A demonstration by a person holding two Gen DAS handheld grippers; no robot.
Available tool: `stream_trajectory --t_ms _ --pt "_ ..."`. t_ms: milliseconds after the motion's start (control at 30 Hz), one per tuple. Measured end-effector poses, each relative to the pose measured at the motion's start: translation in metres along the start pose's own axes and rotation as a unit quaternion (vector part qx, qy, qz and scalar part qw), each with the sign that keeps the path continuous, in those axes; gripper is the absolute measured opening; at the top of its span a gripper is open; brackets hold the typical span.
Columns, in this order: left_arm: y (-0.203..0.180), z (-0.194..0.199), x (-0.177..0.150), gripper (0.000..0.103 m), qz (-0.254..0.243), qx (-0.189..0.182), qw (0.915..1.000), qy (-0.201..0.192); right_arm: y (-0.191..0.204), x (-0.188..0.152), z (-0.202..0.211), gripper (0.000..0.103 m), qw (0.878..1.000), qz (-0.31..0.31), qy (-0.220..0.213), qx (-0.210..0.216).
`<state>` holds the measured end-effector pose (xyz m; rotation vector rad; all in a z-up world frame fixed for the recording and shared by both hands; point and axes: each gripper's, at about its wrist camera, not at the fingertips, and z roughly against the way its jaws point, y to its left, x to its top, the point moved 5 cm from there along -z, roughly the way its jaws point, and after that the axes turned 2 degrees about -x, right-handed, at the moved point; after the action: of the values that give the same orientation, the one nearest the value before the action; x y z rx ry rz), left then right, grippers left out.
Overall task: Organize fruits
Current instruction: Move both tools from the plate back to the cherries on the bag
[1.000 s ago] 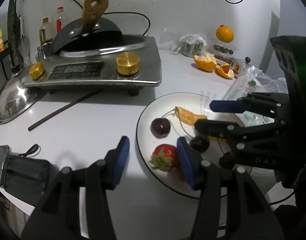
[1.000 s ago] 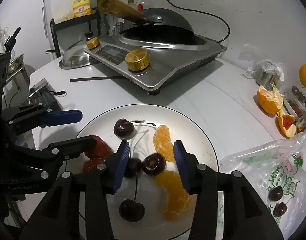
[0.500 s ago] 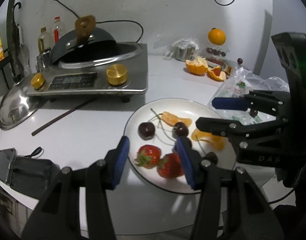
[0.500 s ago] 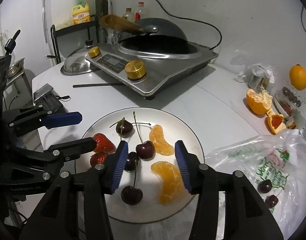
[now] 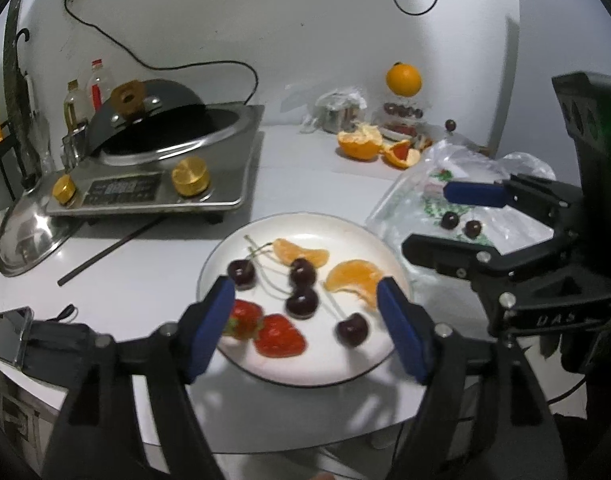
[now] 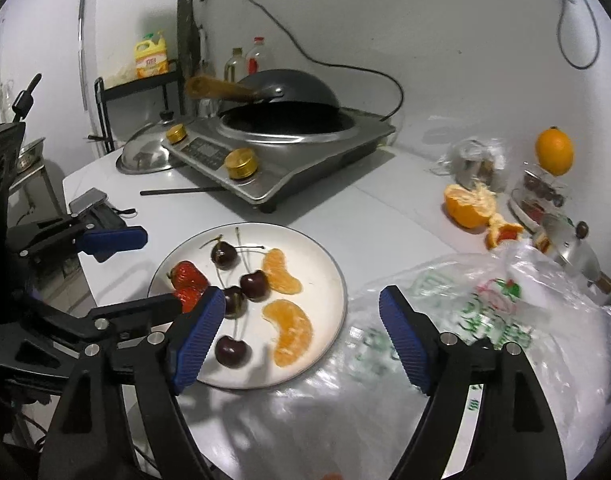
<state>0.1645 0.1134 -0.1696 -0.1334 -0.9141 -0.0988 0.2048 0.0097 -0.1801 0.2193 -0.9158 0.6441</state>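
Observation:
A white plate (image 5: 361,368) (image 6: 325,268) lies near the table's front edge with several dark cherries (image 5: 303,274) (image 6: 254,285), two strawberries (image 5: 279,336) (image 6: 187,274) and two orange segments (image 5: 355,280) (image 6: 289,330). My left gripper (image 5: 305,322) hovers above the plate's near side, its jaws opening with nothing between the pads. My right gripper (image 6: 301,332) hangs over the plate's right edge and the plastic bag (image 6: 465,320) (image 5: 445,200), its jaws opening too and holding nothing. Two cherries (image 5: 461,224) lie on the bag.
A steel cooktop with a black wok (image 5: 157,160) (image 6: 281,148) fills the back left, a metal lid (image 5: 29,236) beside it and a dark stick (image 5: 109,250) in front. Peeled orange pieces (image 5: 361,144) (image 6: 469,206) and a whole orange (image 5: 403,78) (image 6: 553,152) stand at the back right. A phone (image 5: 9,336) lies left.
Both grippers have pulled back and up from the plate, and their jaws have spread wider. The fruit stays on the plate.

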Motion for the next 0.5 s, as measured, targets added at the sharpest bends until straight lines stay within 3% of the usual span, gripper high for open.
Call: stream_trajectory --t_ms 500 --pt "-0.067 -0.006 0.013 0.075 -0.024 0.0 0.9997 -0.001 -0.068 -0.033 0.047 0.082 0.999 -0.04 -0.011 -0.021"
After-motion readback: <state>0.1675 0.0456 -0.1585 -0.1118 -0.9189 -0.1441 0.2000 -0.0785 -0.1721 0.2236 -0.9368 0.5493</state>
